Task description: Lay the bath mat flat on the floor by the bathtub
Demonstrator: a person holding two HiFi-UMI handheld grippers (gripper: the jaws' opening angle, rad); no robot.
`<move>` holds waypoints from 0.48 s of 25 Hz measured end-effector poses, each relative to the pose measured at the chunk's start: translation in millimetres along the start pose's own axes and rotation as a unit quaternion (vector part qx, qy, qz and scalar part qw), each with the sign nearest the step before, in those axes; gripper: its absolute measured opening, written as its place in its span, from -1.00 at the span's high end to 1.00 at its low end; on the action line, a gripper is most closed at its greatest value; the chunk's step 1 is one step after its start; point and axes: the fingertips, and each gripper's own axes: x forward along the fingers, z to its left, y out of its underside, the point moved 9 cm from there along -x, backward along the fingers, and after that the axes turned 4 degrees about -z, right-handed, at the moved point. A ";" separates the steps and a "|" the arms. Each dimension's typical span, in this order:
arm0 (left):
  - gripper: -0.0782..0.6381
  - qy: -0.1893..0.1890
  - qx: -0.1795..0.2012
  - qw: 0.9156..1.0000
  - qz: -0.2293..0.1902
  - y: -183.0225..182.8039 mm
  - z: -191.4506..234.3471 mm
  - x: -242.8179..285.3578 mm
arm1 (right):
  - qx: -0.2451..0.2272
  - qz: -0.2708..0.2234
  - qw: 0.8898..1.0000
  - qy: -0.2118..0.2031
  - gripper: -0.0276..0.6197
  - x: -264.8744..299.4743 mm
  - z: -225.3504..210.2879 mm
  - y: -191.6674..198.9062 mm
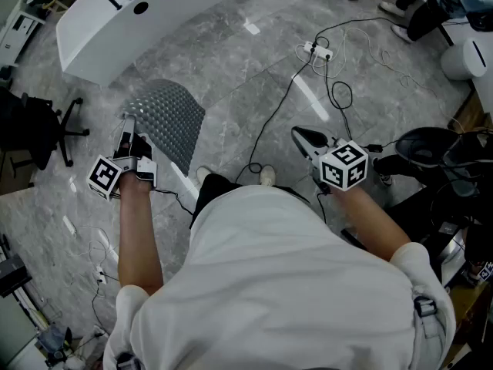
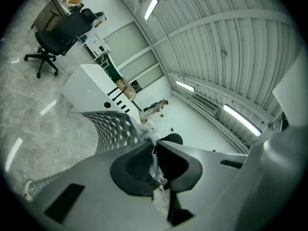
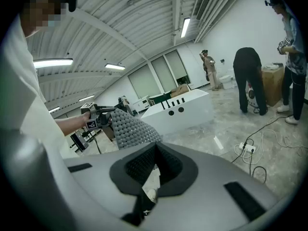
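Note:
A grey bath mat [image 1: 171, 118] full of round holes hangs in the air, draped from my left gripper [image 1: 127, 128], which is shut on its near left edge. In the left gripper view the mat [image 2: 111, 127] curves away from the closed jaws of that gripper [image 2: 155, 147]. The white bathtub [image 1: 135, 14] lies on the floor beyond the mat. My right gripper [image 1: 308, 139] is held out to the right, apart from the mat, shut with nothing in it. The right gripper view shows its jaws [image 3: 155, 152] closed, with the mat [image 3: 131, 129] and the tub [image 3: 179, 112] further off.
A power strip [image 1: 317, 51] with trailing black cables [image 1: 266, 126] crosses the marble floor ahead of me. A black office chair [image 1: 35, 129] stands at the left. Dark equipment [image 1: 431, 149] crowds the right side. Several people [image 3: 248, 76] stand across the room.

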 end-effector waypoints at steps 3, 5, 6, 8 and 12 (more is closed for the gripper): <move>0.66 0.009 -0.011 1.000 0.006 10.7 -18.8 31.0 | -0.006 0.001 1.000 0.008 0.89 -4.6 -20.6 -8.3; 0.67 0.017 -0.024 0.999 0.014 20.6 -31.1 50.3 | -0.006 0.000 1.000 0.009 0.89 -4.7 -31.1 -12.7; 0.67 0.022 -0.029 0.999 0.019 25.1 -37.0 60.7 | -0.006 0.000 1.000 0.008 0.89 -2.8 -35.7 -15.2; 0.67 0.038 -0.027 0.998 0.029 32.1 -48.0 84.0 | -0.005 0.000 1.000 0.006 0.89 5.0 -45.7 -20.9; 0.67 0.060 -0.038 0.996 0.045 48.9 -62.4 129.3 | -0.003 0.010 1.000 0.006 0.89 28.2 -65.3 -34.7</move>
